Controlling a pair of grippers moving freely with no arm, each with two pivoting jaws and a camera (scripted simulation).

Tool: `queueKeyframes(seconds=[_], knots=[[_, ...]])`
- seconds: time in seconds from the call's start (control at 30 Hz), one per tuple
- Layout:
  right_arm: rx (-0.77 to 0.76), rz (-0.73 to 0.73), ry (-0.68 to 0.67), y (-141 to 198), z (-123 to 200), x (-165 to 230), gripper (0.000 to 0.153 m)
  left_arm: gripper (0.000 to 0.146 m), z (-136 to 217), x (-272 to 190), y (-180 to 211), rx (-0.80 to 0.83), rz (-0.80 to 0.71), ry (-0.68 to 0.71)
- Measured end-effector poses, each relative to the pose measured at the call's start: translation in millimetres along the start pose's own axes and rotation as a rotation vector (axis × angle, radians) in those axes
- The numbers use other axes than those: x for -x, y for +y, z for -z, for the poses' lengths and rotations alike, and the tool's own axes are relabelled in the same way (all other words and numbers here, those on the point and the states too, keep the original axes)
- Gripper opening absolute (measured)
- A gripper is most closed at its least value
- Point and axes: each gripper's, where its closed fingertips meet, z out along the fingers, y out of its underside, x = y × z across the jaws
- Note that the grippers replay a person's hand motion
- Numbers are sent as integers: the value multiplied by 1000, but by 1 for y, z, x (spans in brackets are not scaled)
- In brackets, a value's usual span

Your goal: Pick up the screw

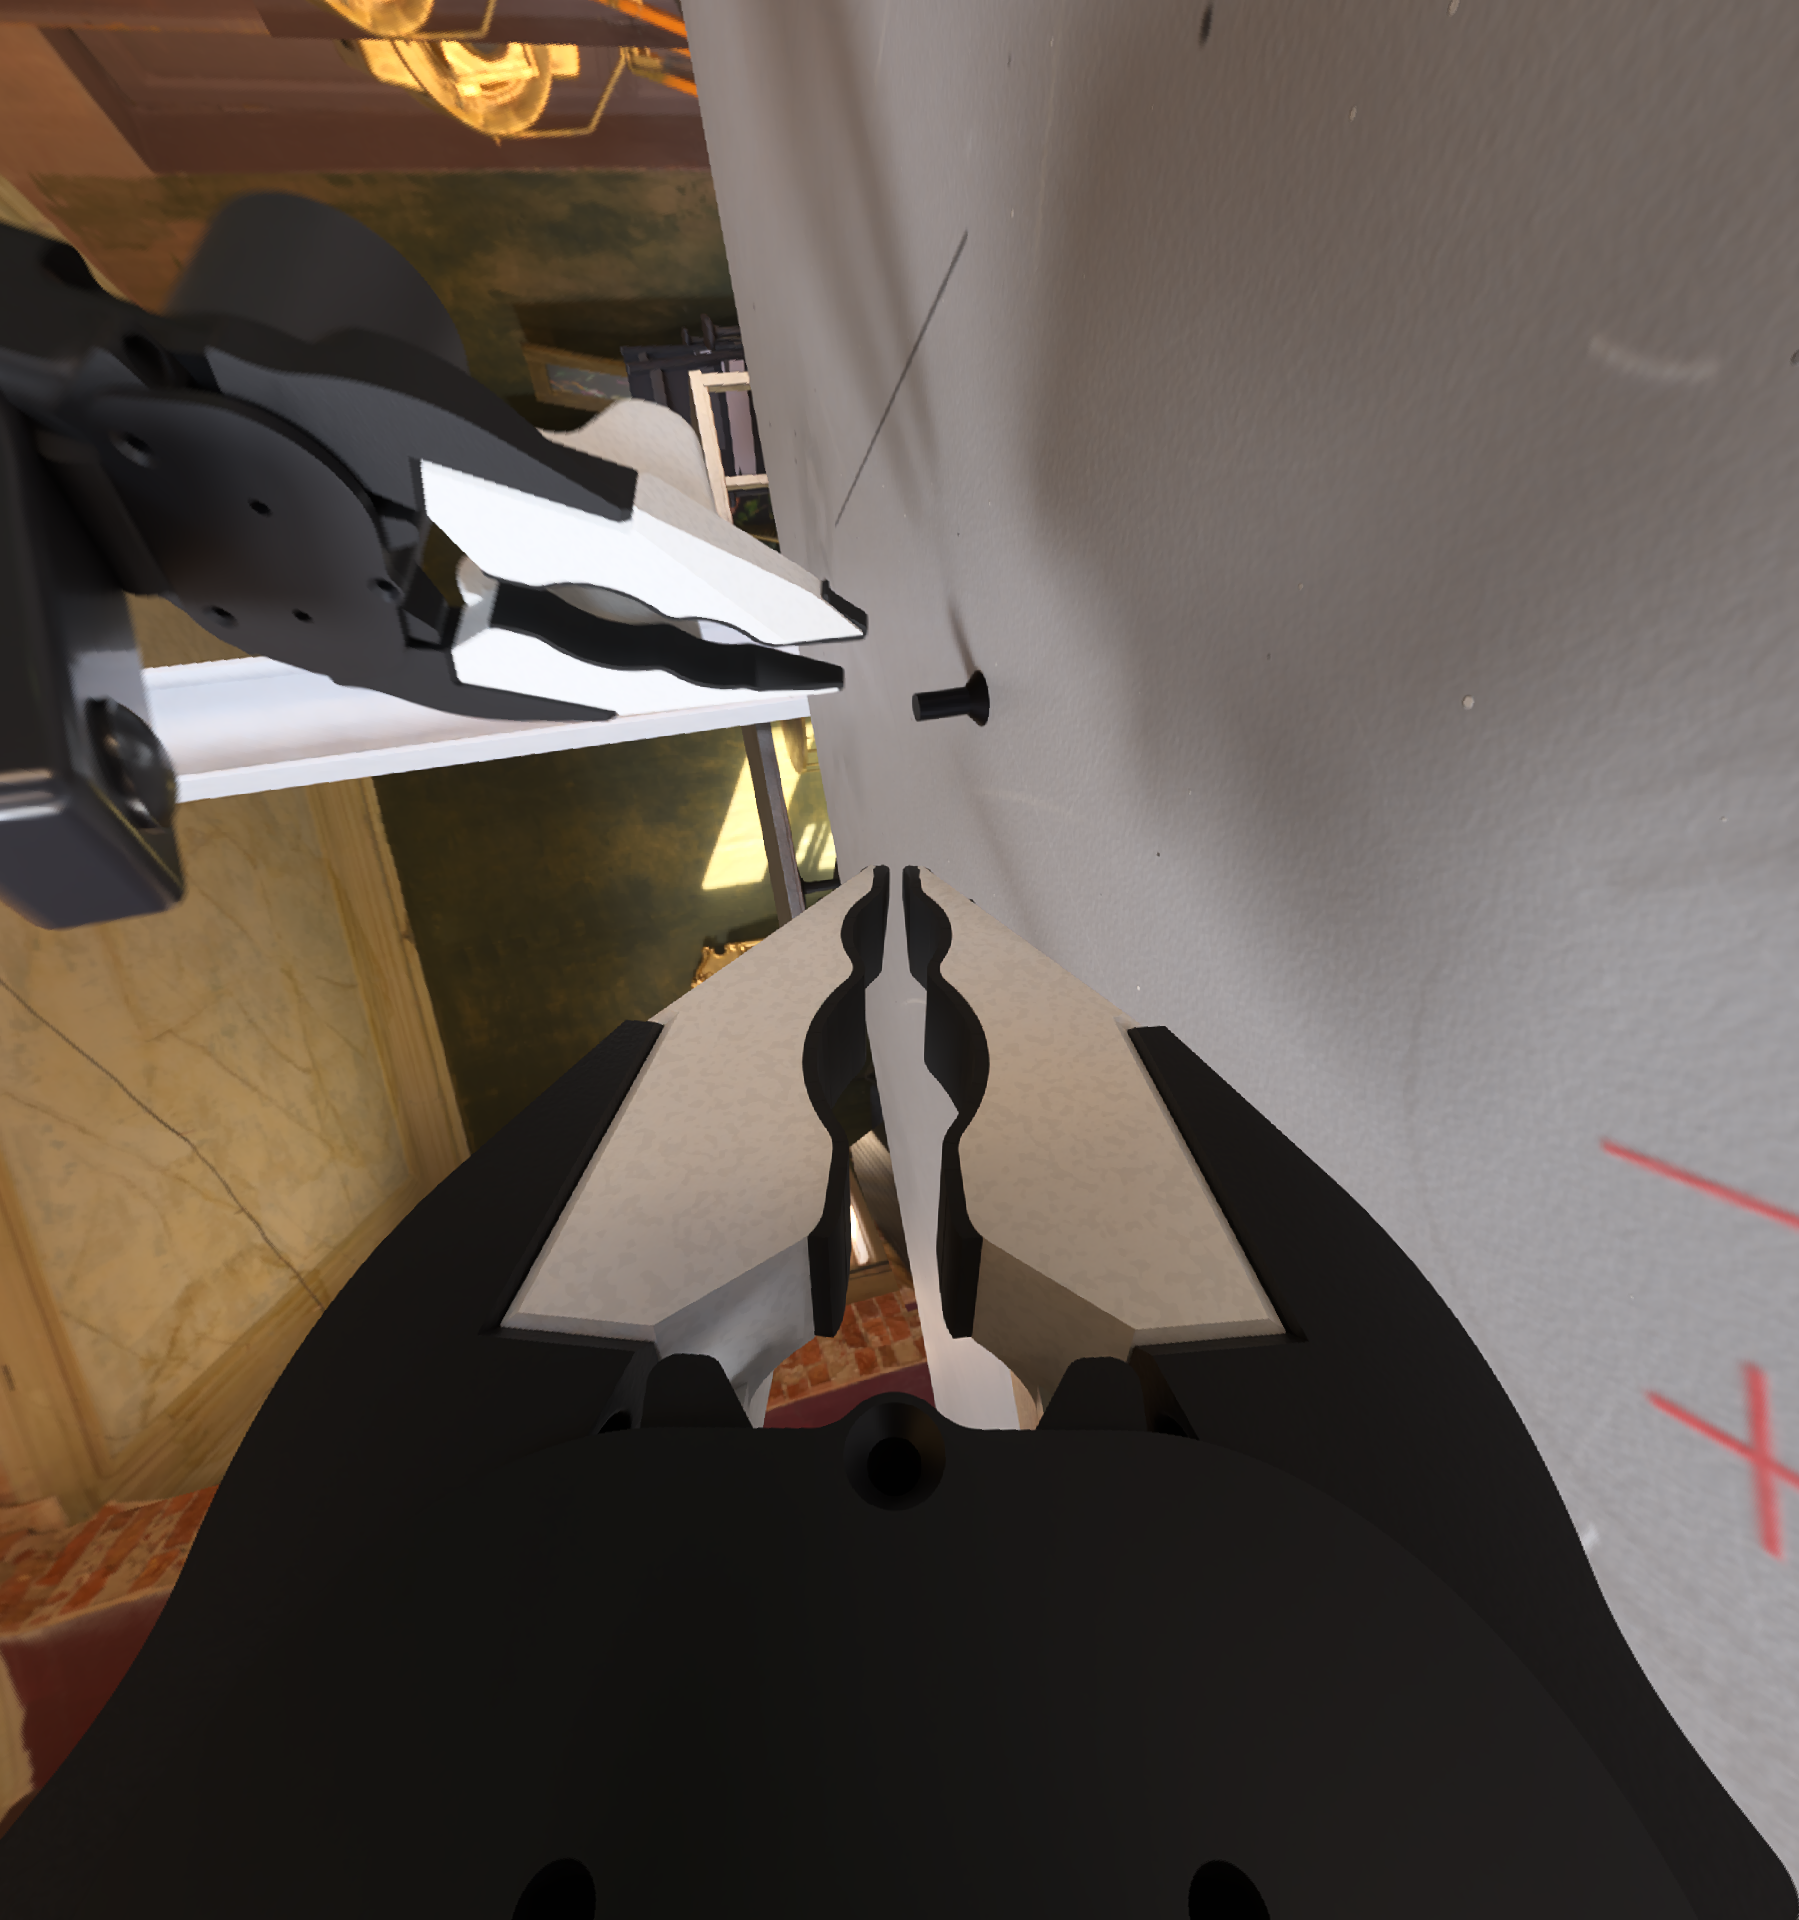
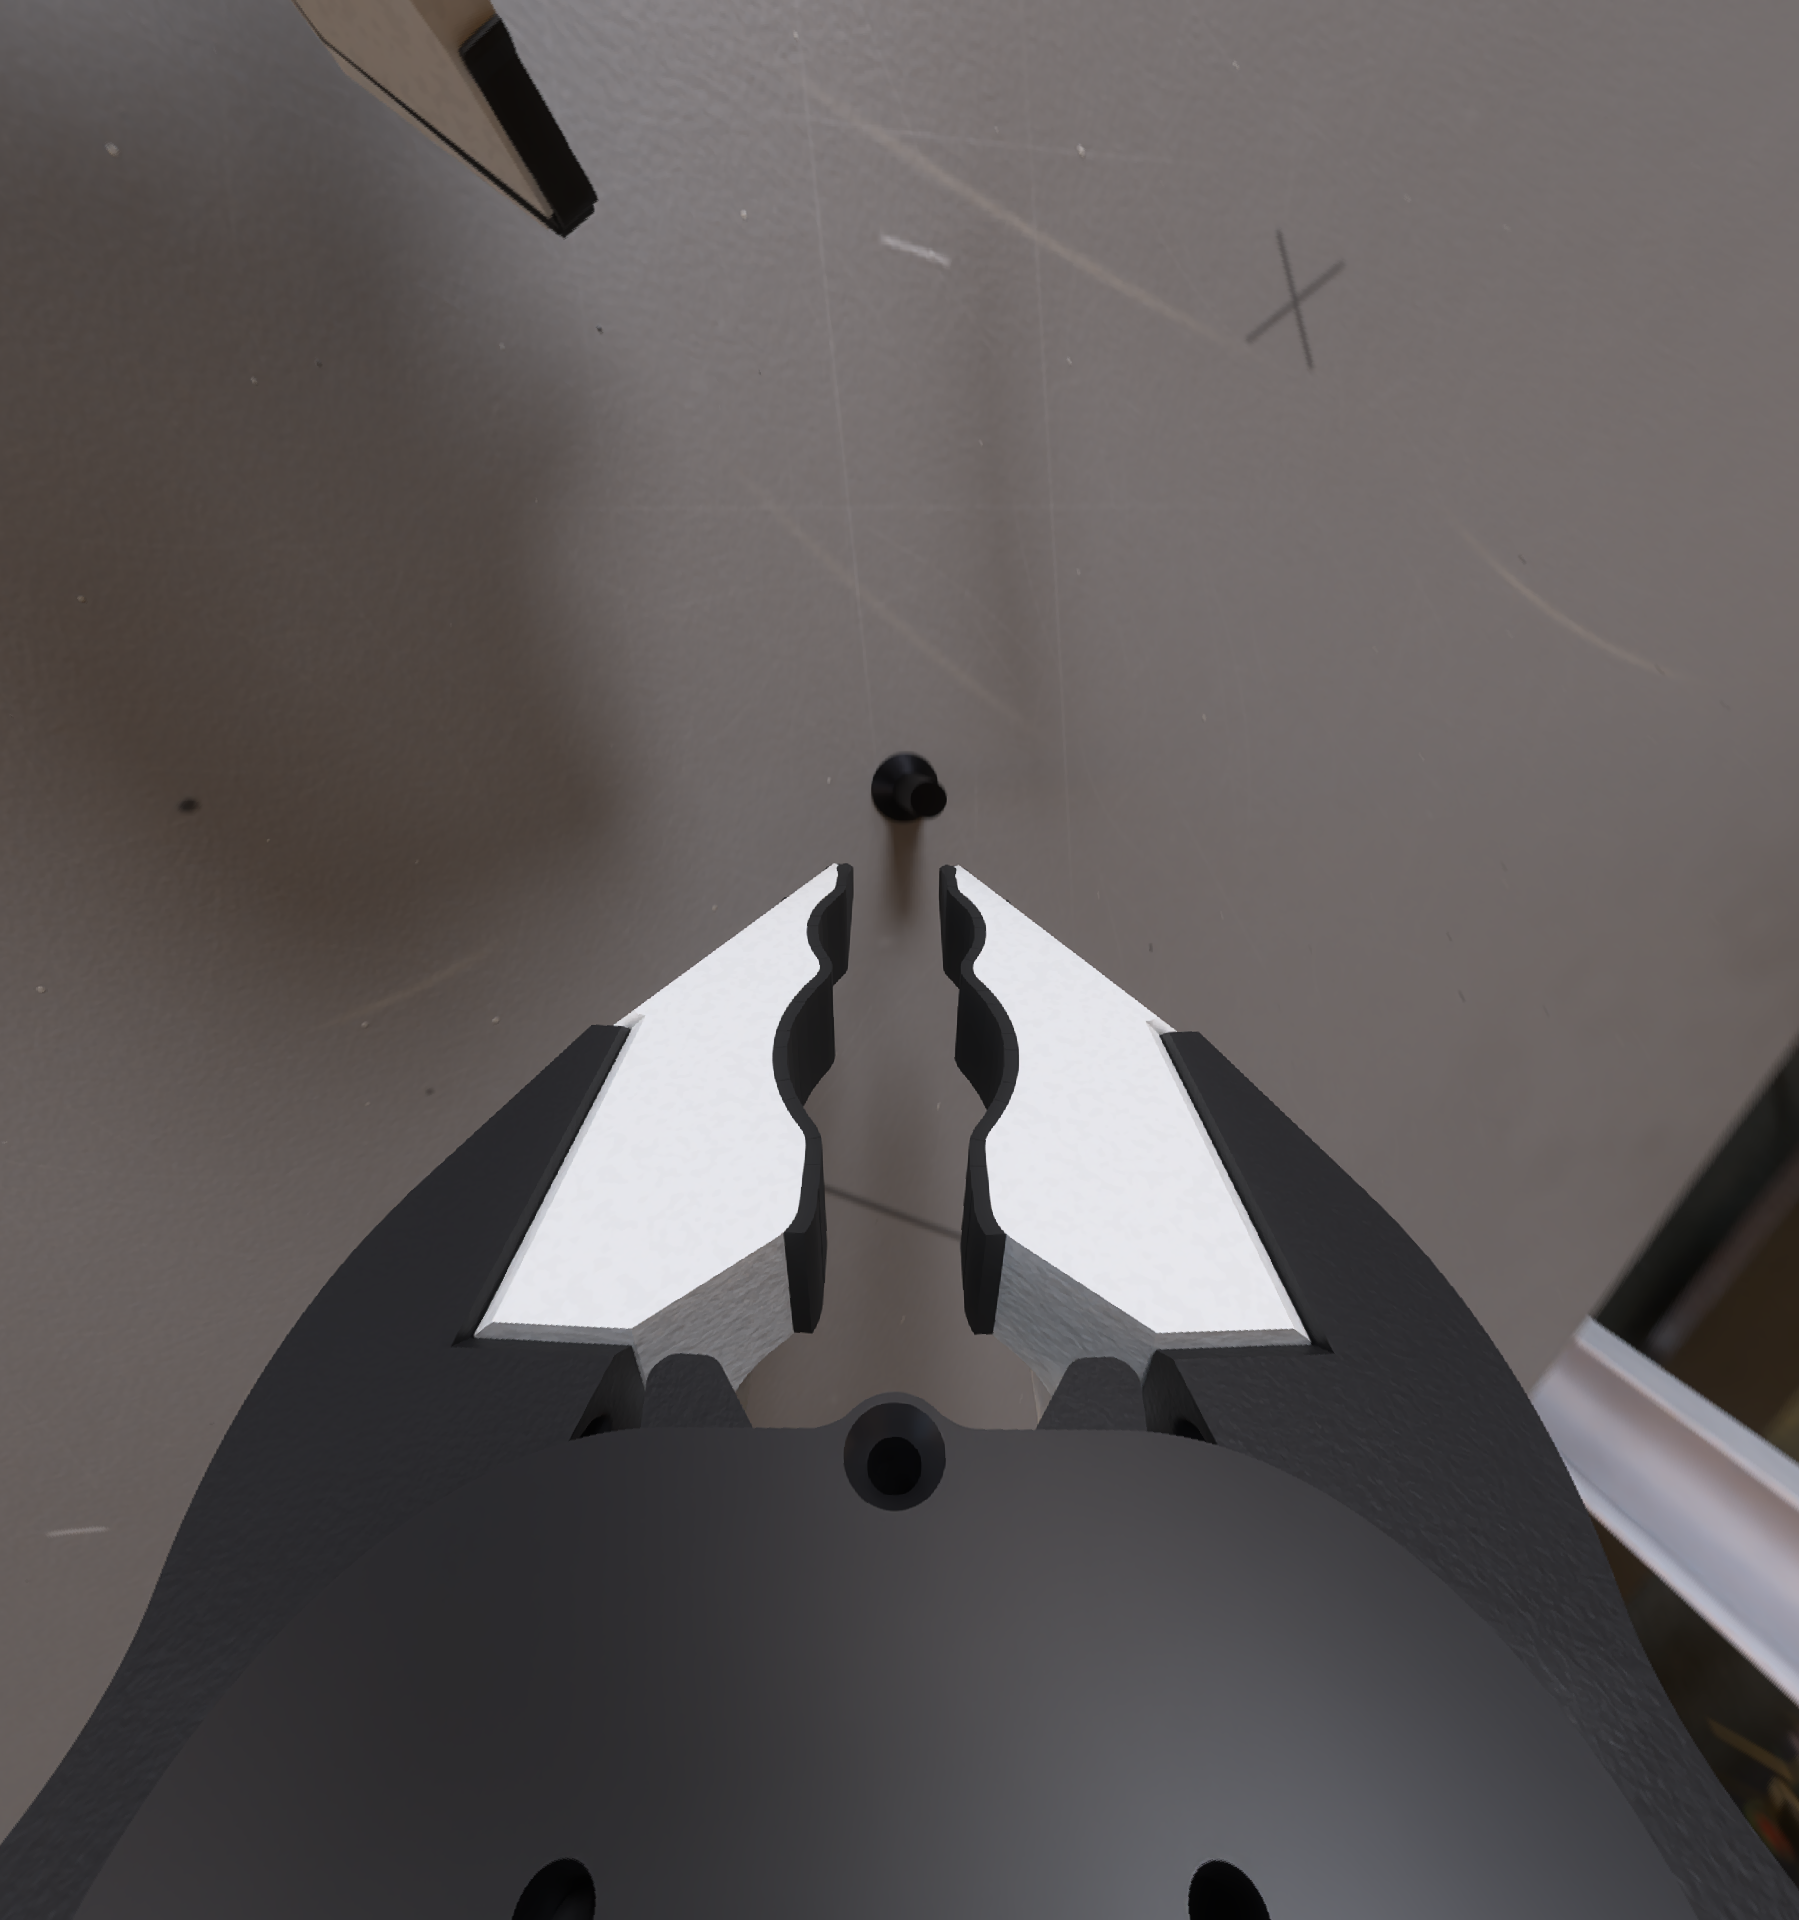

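A small black screw stands on its flat head on the grey table, shank pointing away from the surface. In the right wrist view the screw sits just beyond my right gripper, which is open by a narrow gap, points down at it and holds nothing. My left gripper is shut and empty, a short way from the screw, lying nearly along the table. The right gripper also shows in the left wrist view, its tips close beside the screw. One left fingertip shows at the top left of the right wrist view.
The table carries scratches, a pencilled cross and red marks. Its edge with a pale metal rail runs at the lower right. A room with marbled walls lies past the table.
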Motion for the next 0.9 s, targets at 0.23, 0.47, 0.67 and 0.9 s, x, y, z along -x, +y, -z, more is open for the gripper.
queueKeyframes(seconds=[0.23,0.47,0.67,0.9], knots=[[-4,29,-162,1,-26,-3,15,2,-1,-5,5,8,18,37],[-36,35,-195,0,-32,-4,9,2,0,-6,2,-4,25,49],[-20,28,-238,-1,-33,-3,8,2,-1,-8,3,2,26,54],[-52,34,-215,0,-32,-3,8,2,-2,-9,0,-7,37,60]])
